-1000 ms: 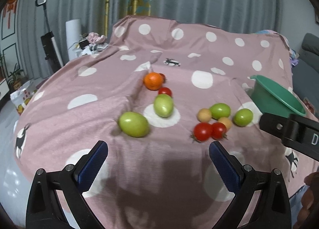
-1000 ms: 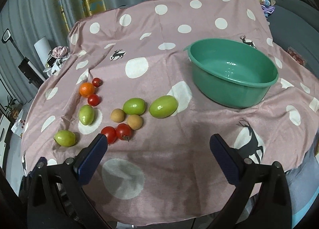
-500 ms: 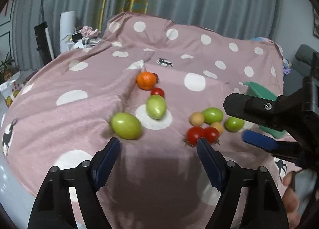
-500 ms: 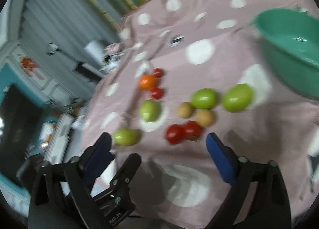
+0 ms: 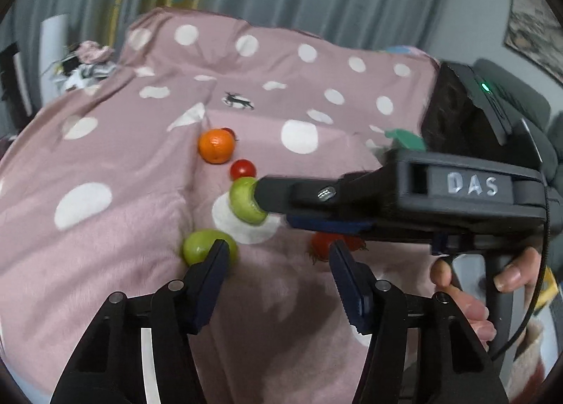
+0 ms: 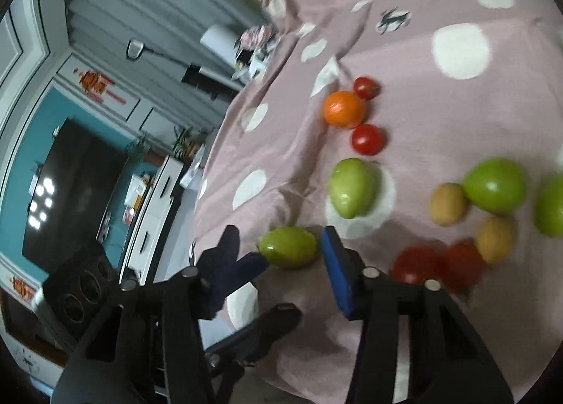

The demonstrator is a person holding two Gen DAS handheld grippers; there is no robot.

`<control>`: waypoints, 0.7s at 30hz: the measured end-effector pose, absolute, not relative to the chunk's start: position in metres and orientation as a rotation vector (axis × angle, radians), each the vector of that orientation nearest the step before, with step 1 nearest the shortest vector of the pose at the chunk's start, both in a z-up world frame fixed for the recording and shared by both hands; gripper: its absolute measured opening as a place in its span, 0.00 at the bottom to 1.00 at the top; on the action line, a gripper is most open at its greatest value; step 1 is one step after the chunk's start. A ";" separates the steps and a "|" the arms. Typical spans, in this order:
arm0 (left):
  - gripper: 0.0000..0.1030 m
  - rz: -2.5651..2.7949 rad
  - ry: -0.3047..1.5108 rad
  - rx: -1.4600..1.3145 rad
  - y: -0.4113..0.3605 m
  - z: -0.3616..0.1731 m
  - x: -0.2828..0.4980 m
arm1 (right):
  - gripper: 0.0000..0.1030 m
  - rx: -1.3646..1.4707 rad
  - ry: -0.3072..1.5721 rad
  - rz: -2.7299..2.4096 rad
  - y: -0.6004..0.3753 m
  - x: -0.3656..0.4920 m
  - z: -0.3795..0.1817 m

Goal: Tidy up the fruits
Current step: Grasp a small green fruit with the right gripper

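Fruit lies scattered over a pink spotted cloth (image 5: pixel 105 143) in the left wrist view. Your left gripper (image 5: pixel 279 263) hangs low over it, jaws half apart and just drawn closer, with only cloth between them. One green fruit (image 5: pixel 202 245) sits at the tip of its left-hand finger, partly hidden behind it. A second green fruit (image 5: pixel 244 205) rests on a white spot further in. Your right gripper (image 5: pixel 274 206) reaches across from the right so that its upper finger overlaps this fruit in the picture. Beyond them are an orange (image 5: pixel 216 145) with a cherry tomato (image 5: pixel 242 169) just beside it. A sliver of the green basin (image 5: pixel 404 138) shows behind the right gripper's body. Your hand (image 5: pixel 492 284) wraps its handle.

In the blurred right wrist view, your right gripper (image 6: pixel 292 260) has also just narrowed its jaws. The first green fruit (image 6: pixel 288 246) appears framed between its tips, near the cloth's edge, yet the other view shows those tips short of it, so nothing is grasped. The second green fruit (image 6: pixel 352 187) lies clear beyond, with the orange (image 6: pixel 343 109) and two cherry tomatoes further off. To the right are two more green fruits, two small yellow-brown fruits (image 6: pixel 448 203) and two red tomatoes (image 6: pixel 415 263), close together.
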State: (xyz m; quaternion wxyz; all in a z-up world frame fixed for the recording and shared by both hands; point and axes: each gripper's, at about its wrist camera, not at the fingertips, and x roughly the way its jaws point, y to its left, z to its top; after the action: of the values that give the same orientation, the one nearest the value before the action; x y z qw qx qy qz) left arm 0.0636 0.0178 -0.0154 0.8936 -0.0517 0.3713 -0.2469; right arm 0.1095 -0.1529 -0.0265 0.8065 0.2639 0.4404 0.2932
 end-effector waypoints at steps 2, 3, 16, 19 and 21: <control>0.54 -0.462 0.777 -0.038 0.014 -0.018 0.071 | 0.42 0.524 0.997 0.604 -0.149 0.116 -0.031; 0.54 -0.462 0.778 -0.016 0.013 -0.018 0.072 | 0.42 0.514 1.012 0.607 -0.146 0.120 -0.034; 0.54 -0.327 0.863 0.024 0.030 -0.033 0.085 | 0.44 0.473 1.126 0.611 -0.123 0.146 -0.054; 0.54 -0.333 0.882 0.016 0.030 -0.036 0.087 | 0.43 0.488 1.128 0.609 -0.128 0.139 -0.053; 0.54 -0.358 0.854 0.021 0.029 -0.030 0.080 | 0.43 0.501 1.125 0.602 -0.133 0.133 -0.053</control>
State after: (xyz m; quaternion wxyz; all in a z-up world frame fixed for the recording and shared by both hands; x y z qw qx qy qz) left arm 0.0800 0.0286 -0.0301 0.8947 0.0102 0.4118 -0.1729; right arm 0.1335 -0.1327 -0.0533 0.7742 0.2314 0.5194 0.2779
